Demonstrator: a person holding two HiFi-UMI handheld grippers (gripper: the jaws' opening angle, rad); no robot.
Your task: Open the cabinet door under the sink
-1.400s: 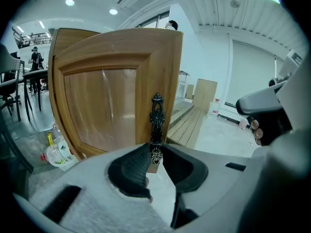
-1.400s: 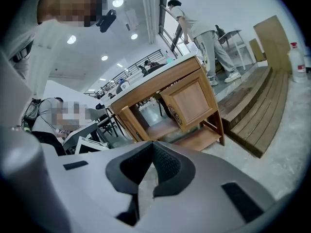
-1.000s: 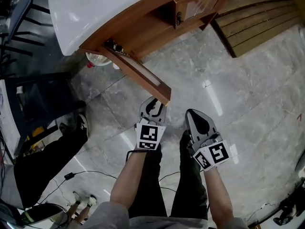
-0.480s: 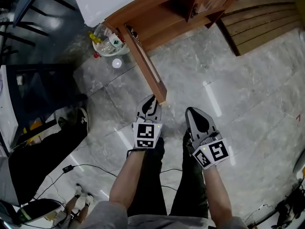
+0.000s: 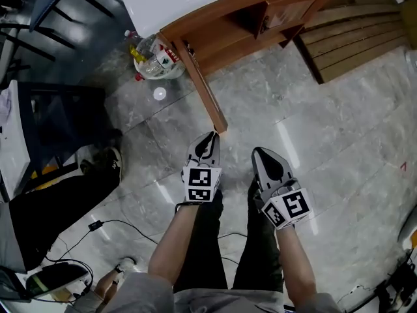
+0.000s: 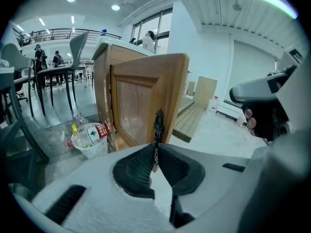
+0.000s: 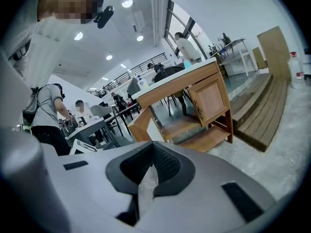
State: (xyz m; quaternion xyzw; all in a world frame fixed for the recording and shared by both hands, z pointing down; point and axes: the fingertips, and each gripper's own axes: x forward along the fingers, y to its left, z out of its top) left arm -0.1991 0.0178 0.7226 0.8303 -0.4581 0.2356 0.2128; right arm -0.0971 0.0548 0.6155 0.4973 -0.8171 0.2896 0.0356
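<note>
Door handle [image 6: 157,125] at 12 o'clock is pinched by left tool [image 6: 155,149], jaws just narrowed; right tool [image 7: 151,147] is seen shut, empty.

Looks like a big open lab or office hall, not a home. The sink cabinet [image 5: 215,15] stands free on grey tile [image 5: 339,142], with a wooden platform [image 5: 352,34] beside it, office tables and chairs [image 6: 58,71] beyond it, a mezzanine railing [image 6: 68,31] high behind it and cables [image 5: 95,225] on the floor in front.
</note>
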